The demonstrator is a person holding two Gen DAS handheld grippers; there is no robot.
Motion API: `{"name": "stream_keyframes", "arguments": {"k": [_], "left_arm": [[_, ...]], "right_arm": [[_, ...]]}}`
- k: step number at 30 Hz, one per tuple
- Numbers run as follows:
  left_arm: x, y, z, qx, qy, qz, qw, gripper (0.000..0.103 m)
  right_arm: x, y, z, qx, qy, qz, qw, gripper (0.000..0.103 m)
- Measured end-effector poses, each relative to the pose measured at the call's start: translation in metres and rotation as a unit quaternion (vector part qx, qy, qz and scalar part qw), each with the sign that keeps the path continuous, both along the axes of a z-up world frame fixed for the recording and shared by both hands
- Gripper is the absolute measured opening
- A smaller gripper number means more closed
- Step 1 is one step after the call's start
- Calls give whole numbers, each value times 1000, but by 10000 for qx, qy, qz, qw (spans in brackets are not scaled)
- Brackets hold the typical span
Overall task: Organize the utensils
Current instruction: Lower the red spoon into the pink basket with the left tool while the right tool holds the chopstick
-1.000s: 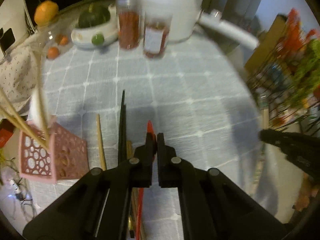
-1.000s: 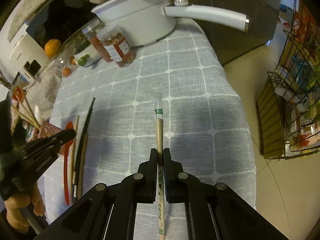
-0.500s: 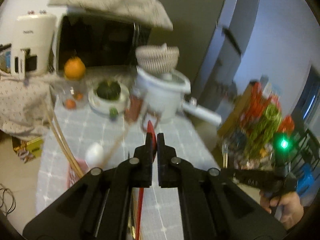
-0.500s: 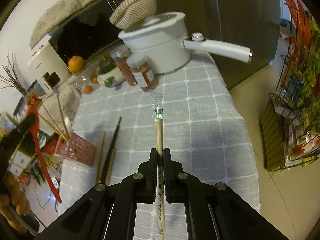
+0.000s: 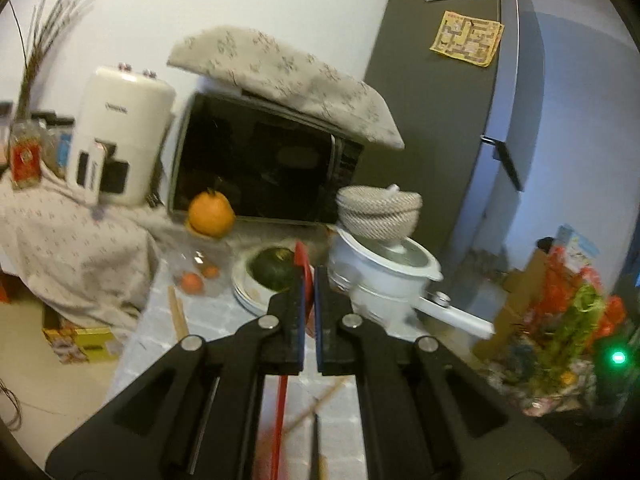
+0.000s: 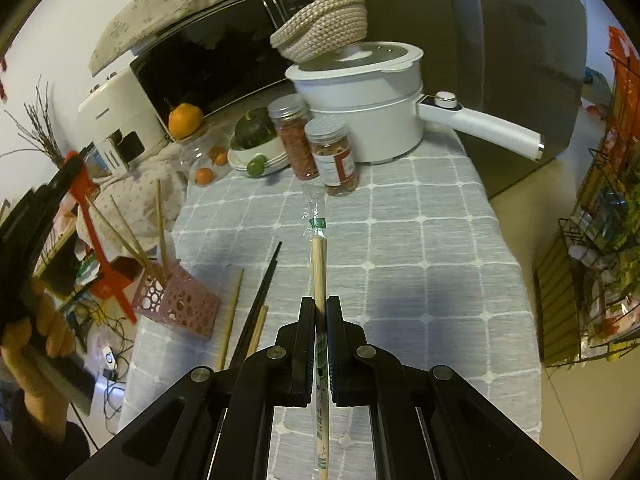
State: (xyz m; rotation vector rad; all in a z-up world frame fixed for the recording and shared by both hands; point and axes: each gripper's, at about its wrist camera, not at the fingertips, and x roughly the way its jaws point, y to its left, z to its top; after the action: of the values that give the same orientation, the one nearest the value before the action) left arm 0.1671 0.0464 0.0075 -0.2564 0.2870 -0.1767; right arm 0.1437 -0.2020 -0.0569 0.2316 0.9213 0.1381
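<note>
Far left, raised well above the table edge: left gripper (image 6: 70, 168), fingers (image 5: 294, 312) closed to a narrow slit on a red utensil (image 6: 102, 256), its handle slanting down past the holder; exact kind of utensil not discernible. Just right of it, at the table's left edge: pink perforated holder (image 6: 176, 304), tilted, containing 3 light wooden chopsticks (image 6: 160, 232) leaning out at different angles. Next right, flat on the grey checked tablecloth (image 6: 420, 248): 1 loose wooden chopstick (image 6: 232, 312), then a dark chopstick pair (image 6: 260, 296) lying parallel, with a further short wooden piece (image 6: 258, 330) touching its right side. Centre: right gripper (image 6: 319, 320), fingers (image 6: 306, 340) pressed tight on a paper-and-plastic-wrapped pair of disposable chopsticks (image 6: 318, 264), held lengthwise, tip pointing away, off the cloth. Behind, toward the far end of the table: orange (image 6: 185, 119), 2 small orange fruits (image 6: 204, 175), white bowl (image 6: 264, 160) holding a dark green squash and a lime, 2 clear jars (image 6: 334, 160) with red contents standing side by side. Right of those: white electric pot (image 6: 368, 120) with long handle, woven basket (image 6: 320, 26) resting on its lid. Far right, off the table: wire rack (image 6: 592, 264) with packaged goods.
</note>
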Motion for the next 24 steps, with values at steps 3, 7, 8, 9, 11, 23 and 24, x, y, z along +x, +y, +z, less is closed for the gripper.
{"name": "stream_keyframes", "arguments": {"k": [3,7,8,9,11,23,24], "left_arm": [[6,-3,-4,168,-118,189,9996,4],[10,-4,-12,264,-192,302,9990,4],[12,-4,-15,314,-178,299,9989,4],[13,-4,-17,350,-179,316,9987,4],[16,-3,-24,445,-123,367,9983,4],[7,-6,-32,610,672,179,9957,23],[5,-6,-30,597,784,209,9949,30]], "right_arm": [[3,5,-3,-12,41,24,10000,5],[6,7,-6,-27,68,12,10000,5],[7,8,-6,-34,62,3,10000,5],[8,8,-6,-36,60,0,10000,5],[8,9,-6,-38,53,-6,10000,5],[4,15,2,-2,-108,41,9999,5],[3,16,4,9,-145,53,9999,5]]}}
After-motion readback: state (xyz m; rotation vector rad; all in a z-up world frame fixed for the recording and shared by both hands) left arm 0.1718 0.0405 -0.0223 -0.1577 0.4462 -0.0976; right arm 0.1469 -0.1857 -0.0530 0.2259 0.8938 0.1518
